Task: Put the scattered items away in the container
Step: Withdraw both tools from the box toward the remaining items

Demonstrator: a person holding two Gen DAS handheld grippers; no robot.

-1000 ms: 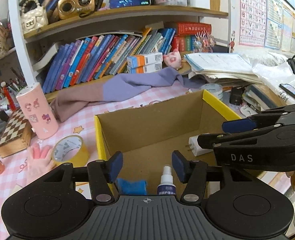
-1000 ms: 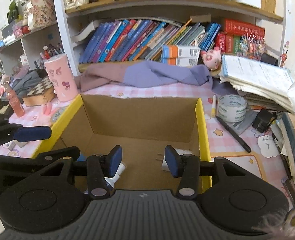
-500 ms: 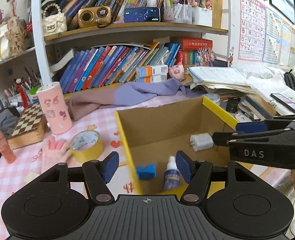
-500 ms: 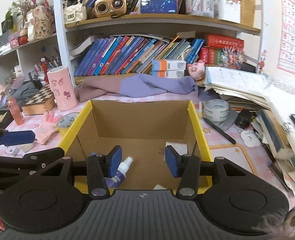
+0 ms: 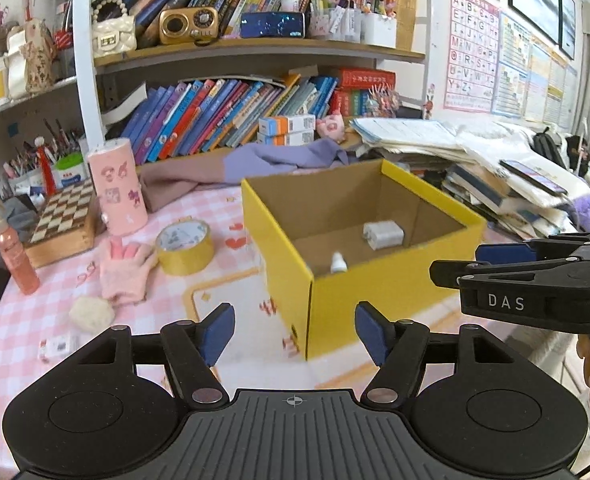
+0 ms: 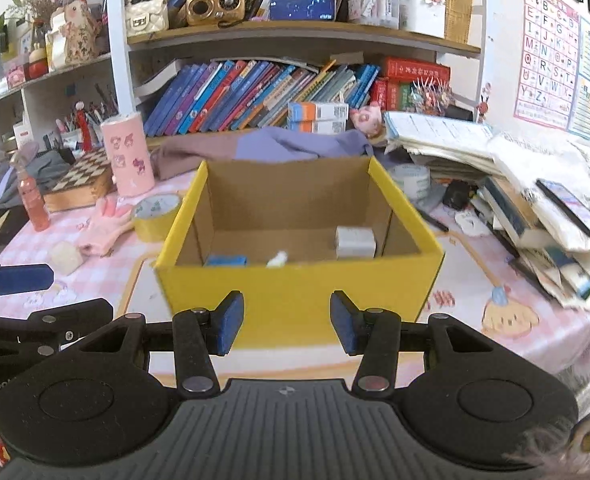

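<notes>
A yellow cardboard box (image 5: 375, 296) (image 6: 295, 284) stands on the pink checked tablecloth. Inside lie a white charger (image 5: 383, 235) (image 6: 355, 242), a small spray bottle (image 5: 338, 263) (image 6: 277, 259) and a blue block (image 6: 226, 260). Left of the box lie a yellow tape roll (image 5: 184, 246) (image 6: 155, 216), a pink glove (image 5: 125, 270) (image 6: 103, 229) and a cream lump (image 5: 91, 312) (image 6: 66, 257). My left gripper (image 5: 294, 334) hangs in front of the box's near corner, jaws opening, nothing between them. My right gripper (image 6: 286, 328) is open and empty before the box's front wall.
A pink cylinder tin (image 5: 117, 186), a chessboard box (image 5: 61, 220) and a pink bottle (image 5: 13, 256) stand at the left. A small white packet (image 5: 57, 346) lies near the table's front edge. Purple cloth (image 5: 255, 162) lies behind the box; stacked books and papers (image 5: 495, 184) crowd the right.
Both grippers have pulled back from above the box interior to in front of it. The left jaws have spread wider; the right jaws keep the same gap.
</notes>
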